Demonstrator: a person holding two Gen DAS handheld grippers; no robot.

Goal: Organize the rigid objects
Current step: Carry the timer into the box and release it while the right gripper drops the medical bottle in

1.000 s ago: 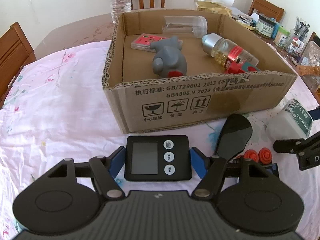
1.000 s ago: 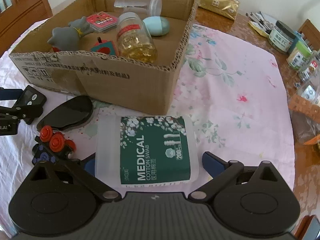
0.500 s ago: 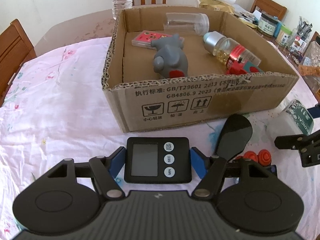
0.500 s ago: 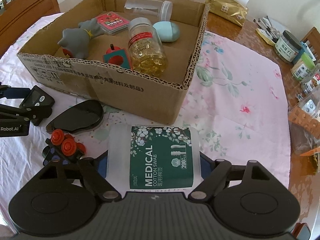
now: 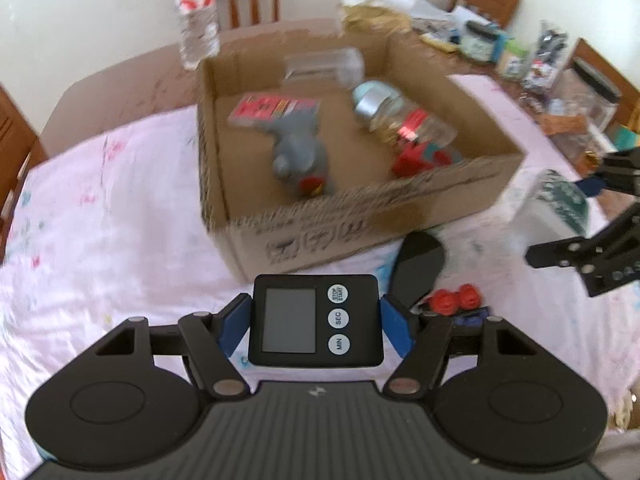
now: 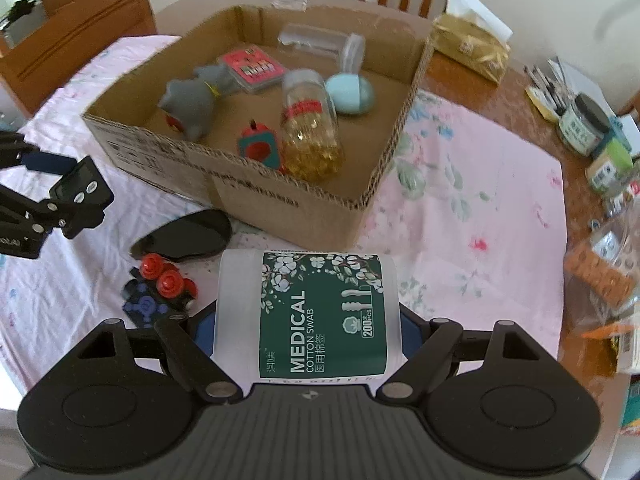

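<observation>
Both grippers loaded, items clear of the cloth and bound for the box.

The left gripper (image 5: 315, 326) is clamped on a black kitchen timer (image 5: 314, 320), blue pads pressed to its two short sides, face up so the buttons stay clear of the grip. The right gripper (image 6: 306, 330) is clamped across a tub of cotton swabs (image 6: 308, 312), pads on its opposite sides, label uppermost. Both items appear lifted just in front of the near wall of the cardboard box (image 6: 280, 204), presumably to clear that wall. Inside lie a grey toy (image 6: 192, 104), a jar of capsules (image 6: 310, 132), a card pack and a clear container. A black spoon-shaped piece (image 6: 184, 236) and a small toy with red knobs (image 6: 160, 286) rest on the tablecloth (image 6: 472, 216), not yet packed.
</observation>
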